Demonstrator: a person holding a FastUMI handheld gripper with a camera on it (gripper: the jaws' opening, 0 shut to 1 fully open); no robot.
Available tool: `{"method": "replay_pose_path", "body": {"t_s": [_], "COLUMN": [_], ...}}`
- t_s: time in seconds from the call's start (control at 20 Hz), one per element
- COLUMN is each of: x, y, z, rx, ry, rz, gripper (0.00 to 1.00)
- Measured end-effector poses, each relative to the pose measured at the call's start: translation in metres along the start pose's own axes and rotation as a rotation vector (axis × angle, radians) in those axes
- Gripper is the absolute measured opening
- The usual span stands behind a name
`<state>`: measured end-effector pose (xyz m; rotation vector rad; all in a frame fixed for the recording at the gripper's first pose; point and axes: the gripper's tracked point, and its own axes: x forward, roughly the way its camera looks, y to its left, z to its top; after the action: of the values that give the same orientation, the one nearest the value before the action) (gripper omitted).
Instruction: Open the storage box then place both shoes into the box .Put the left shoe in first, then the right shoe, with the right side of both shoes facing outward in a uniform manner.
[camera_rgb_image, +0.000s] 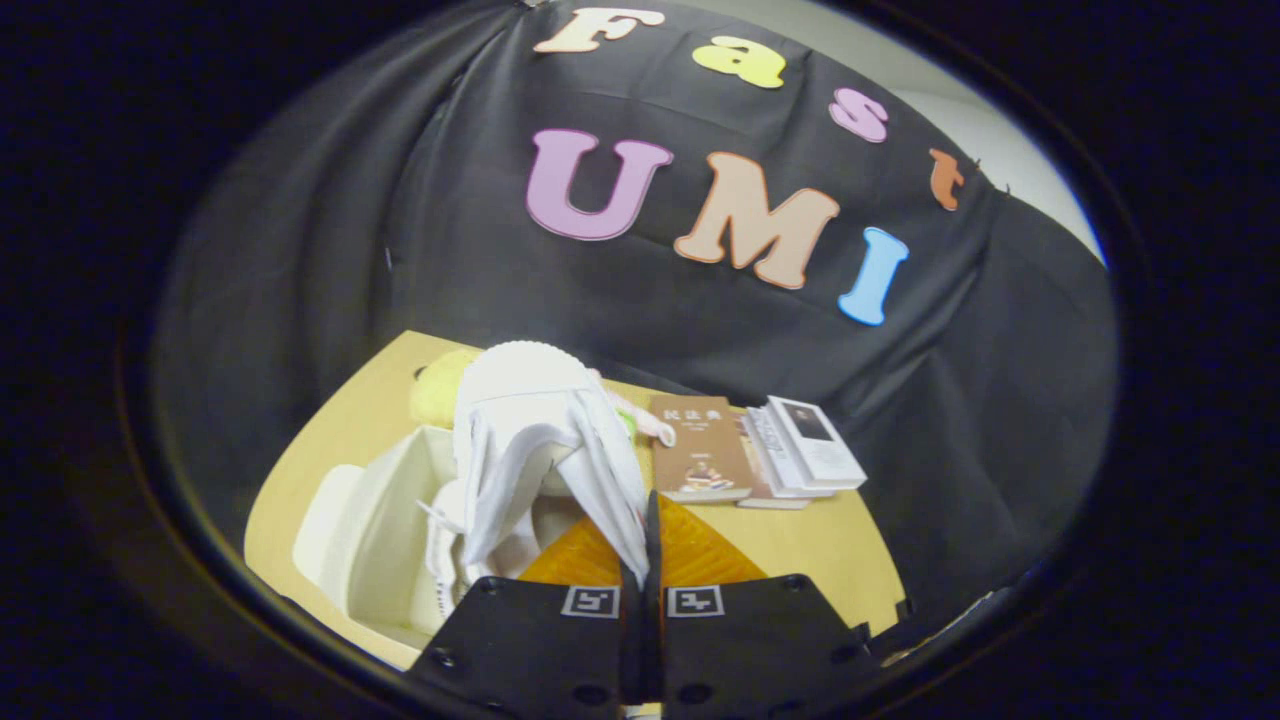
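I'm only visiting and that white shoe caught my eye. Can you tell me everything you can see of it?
The white shoe hangs in the air, pinched by its upper edge between the closed fingers of the gripper. It looks like soft white fabric or leather with a ridged sole rim at its far end. It dangles tilted over the open white storage box and the orange lid, above the wooden table.

You get soft, even light from above — the white shoe (540, 440) and the tabletop (810, 545) read bright, while the dark cloth wall (700, 330) swallows light. Fisheye bending curves the table's edges, and the rim dims and blurs — no hard glare shows.
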<state>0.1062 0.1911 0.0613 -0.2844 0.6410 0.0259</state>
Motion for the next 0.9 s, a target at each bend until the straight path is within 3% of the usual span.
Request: {"method": "replay_pose_path", "body": {"t_s": [0.3, 0.55, 0.9], "x": [0.006, 0.029, 0.064], "y": [0.054, 0.073, 0.045], "z": [-0.008, -0.035, -0.085], "rx": [0.054, 0.041, 0.078], "ry": [0.033, 0.096, 0.224], "rz": [0.113, 0.139, 0.055], "gripper": [0.03, 0.04, 0.04]}}
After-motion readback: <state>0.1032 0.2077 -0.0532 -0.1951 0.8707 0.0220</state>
